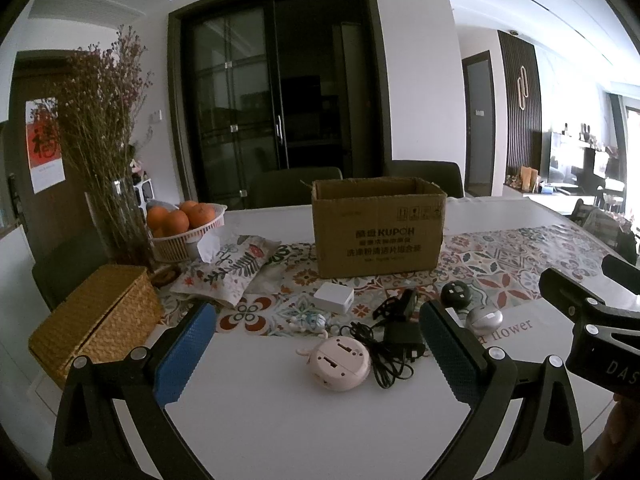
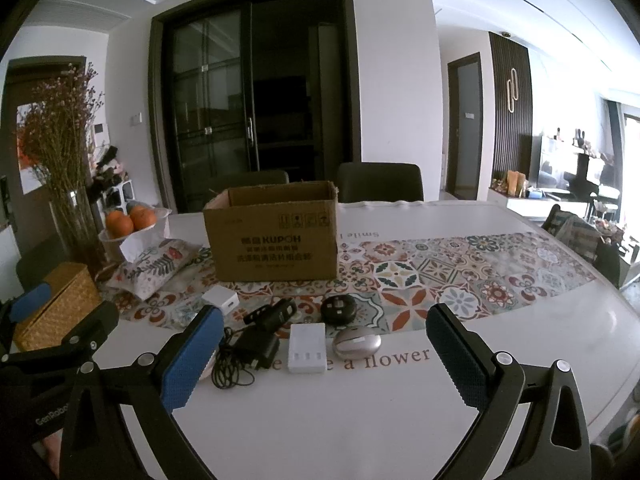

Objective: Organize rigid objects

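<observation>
An open cardboard box stands at the table's middle; it also shows in the right wrist view. In front lie a pink round device, a black adapter with cable, a white cube charger, a black round device, a silver oval device and a black clip-shaped item. The right wrist view adds a white battery charger, the adapter and the silver device. My left gripper is open above the pink device. My right gripper is open above the white charger.
A woven box, a floral tissue pouch, a basket of oranges and a vase of dried flowers stand at the left. A patterned runner crosses the white table. Chairs stand behind the box.
</observation>
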`<state>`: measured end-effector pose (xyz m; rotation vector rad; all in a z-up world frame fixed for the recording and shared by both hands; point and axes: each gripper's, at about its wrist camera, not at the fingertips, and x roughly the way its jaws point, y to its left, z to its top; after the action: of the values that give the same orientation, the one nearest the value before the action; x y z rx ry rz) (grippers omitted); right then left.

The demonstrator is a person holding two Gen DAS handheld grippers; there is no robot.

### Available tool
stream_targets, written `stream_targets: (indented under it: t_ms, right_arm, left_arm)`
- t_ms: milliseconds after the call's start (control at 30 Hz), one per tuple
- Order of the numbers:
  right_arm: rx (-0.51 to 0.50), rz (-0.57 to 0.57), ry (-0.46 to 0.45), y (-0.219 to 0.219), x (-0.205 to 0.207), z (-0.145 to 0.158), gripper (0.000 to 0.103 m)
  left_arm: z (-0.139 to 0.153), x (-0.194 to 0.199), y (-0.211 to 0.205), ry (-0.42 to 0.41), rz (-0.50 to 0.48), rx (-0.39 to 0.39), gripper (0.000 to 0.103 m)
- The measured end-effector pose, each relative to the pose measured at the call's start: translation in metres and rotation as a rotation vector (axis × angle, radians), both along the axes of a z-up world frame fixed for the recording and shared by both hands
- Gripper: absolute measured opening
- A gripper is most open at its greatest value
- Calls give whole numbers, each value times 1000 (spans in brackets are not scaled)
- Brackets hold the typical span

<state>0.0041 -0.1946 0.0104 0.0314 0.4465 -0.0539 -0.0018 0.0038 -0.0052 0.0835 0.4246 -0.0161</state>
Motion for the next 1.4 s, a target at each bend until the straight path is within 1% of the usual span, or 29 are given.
stream_targets:
  t_ms: [1400]
  right_arm:
    - [-2,3,8,2,1,-1,102]
  left_arm:
    - [-4,1,0,9,-3,-4,103]
